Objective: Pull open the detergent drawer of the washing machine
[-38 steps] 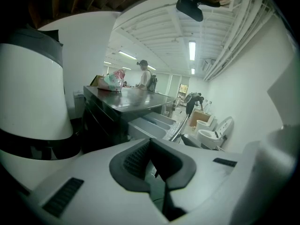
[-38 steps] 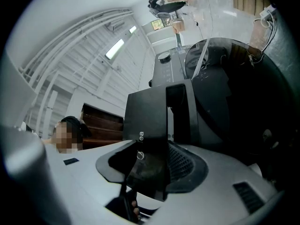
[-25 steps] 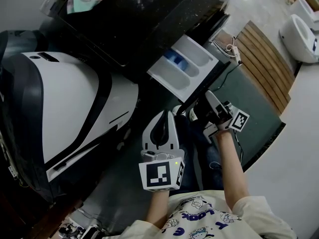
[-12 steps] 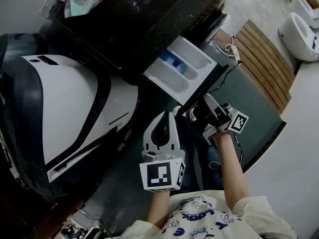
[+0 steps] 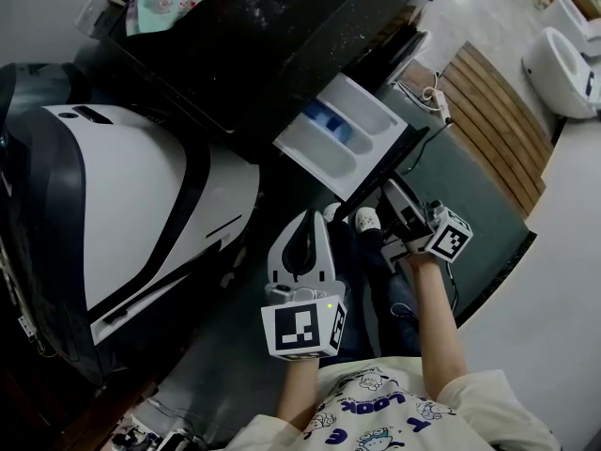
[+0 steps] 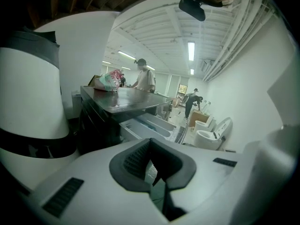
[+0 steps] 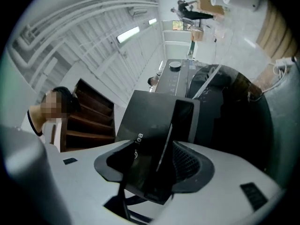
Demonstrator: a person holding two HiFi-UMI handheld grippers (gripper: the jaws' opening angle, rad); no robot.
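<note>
1. Drawer position: the detergent drawer is standing pulled well out of the dark washing machine, and its white tray and blue compartment are showing from above.
2. Your right tool is sitting at the drawer's dark front panel. In the right gripper view that panel is standing between the jaws of the tool.
3. Those jaws have just been opening. The pads are not pressing on the panel, so this tool is released.
4. Your left tool is hovering below the drawer and apart from it, beside the white rounded appliance.
5. In the left gripper view the left tool is clenched, its jaw tips meeting with nothing between them, and the open drawer is lying ahead of it.
</note>
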